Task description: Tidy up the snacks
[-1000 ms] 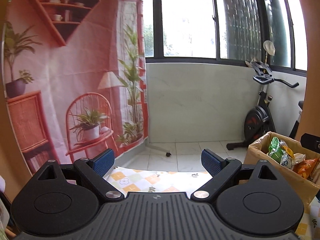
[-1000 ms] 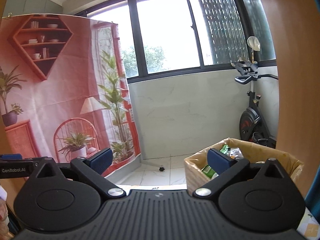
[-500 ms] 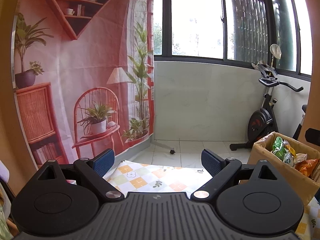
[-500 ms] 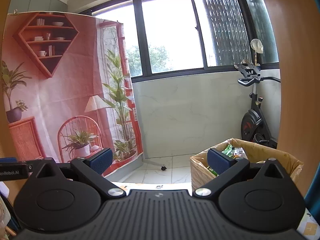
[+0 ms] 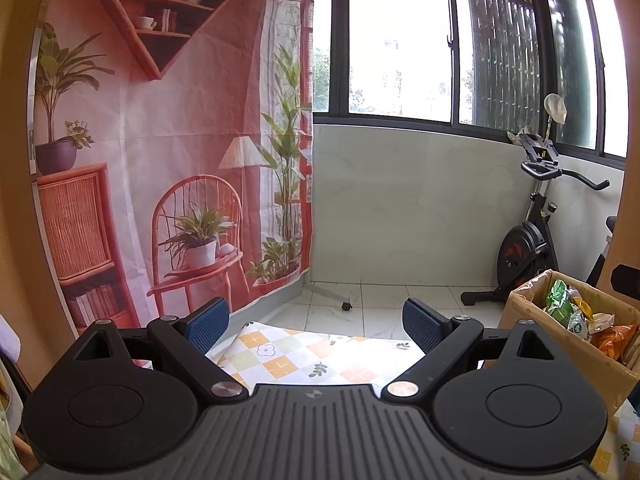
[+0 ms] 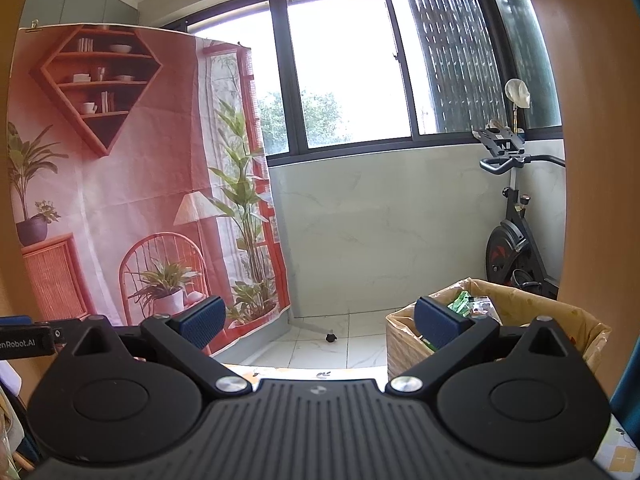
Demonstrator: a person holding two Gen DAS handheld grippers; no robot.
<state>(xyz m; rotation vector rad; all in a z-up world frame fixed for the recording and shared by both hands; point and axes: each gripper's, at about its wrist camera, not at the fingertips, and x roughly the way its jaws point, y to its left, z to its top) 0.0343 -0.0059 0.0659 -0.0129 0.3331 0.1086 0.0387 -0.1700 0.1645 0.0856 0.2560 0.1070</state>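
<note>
Both pairs of tongs are spread wide with nothing between their blue pads: the left tongs (image 5: pixel 316 326) hang over the tabletop (image 5: pixel 312 356) (checked cloth, little flowers), the right tongs (image 6: pixel 316 320) point toward the window. The cardboard box (image 5: pixel 532 312) sits at about three o'clock of the left tongs, with the snacks (image 5: pixel 576 312) piled inside, green and orange packets. An exercise bike (image 6: pixel 516 248) stands beyond the box.

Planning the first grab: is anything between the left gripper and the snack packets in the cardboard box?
Nothing visible: the left gripper, jaws open and empty, has clear air to the snack packets in the open-topped brown cardboard box.
</note>
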